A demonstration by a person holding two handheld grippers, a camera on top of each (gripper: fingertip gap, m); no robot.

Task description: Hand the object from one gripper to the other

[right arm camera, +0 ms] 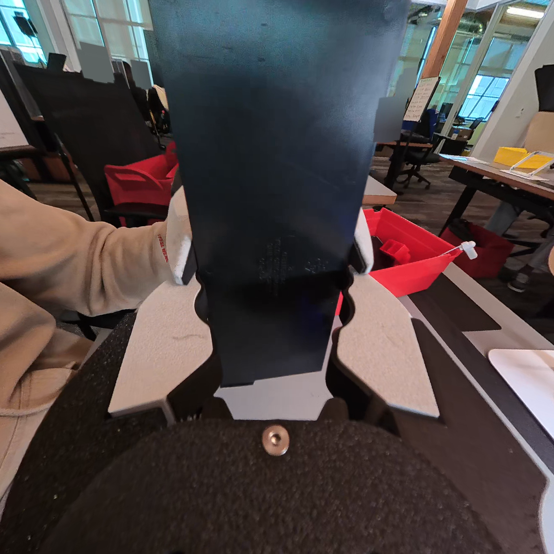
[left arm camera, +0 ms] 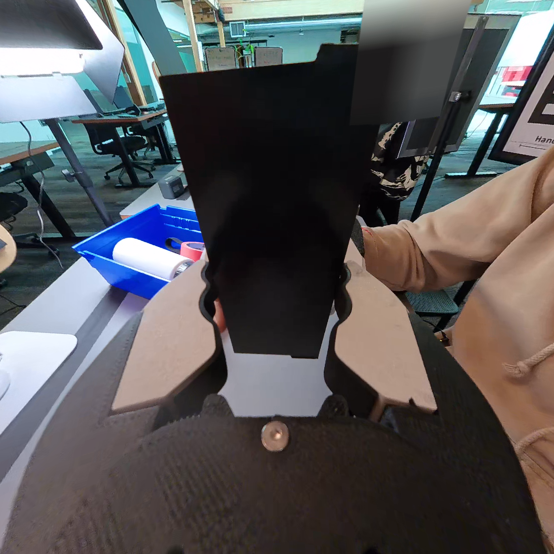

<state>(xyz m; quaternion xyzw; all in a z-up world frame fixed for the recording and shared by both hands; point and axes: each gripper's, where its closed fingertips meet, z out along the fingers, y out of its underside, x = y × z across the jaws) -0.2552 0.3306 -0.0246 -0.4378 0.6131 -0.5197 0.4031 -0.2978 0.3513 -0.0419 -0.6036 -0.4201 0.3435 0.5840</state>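
Your left gripper (left arm camera: 275, 287) has its two tan fingers (left arm camera: 168, 335) pressed against both side edges of a flat, dark, stiff plastic panel (left arm camera: 269, 195). The panel stands up tall between the fingers and its bottom edge hangs just above the grey table (left arm camera: 60, 299). So this gripper is closed on the panel.

Your right gripper (right arm camera: 274, 299) does the same from the other side. Its pale fingers (right arm camera: 168, 338) touch both side edges of the same dark panel (right arm camera: 269, 150), so it is closed on the panel too. In this view, the white tips of your left gripper (right arm camera: 180, 254) show farther up, hugging the panel's edges just above your right fingertips. Both grippers hold the panel at once, up in the air.

Your tan hoodie sleeve (left arm camera: 434, 239) reaches in from the side.

On the table to the left sits a blue plastic bin (left arm camera: 135, 239) with a white roll (left arm camera: 147, 257) and a red ring of tape (left arm camera: 192, 248) inside. To the right sits a red plastic bin (right arm camera: 413, 260).
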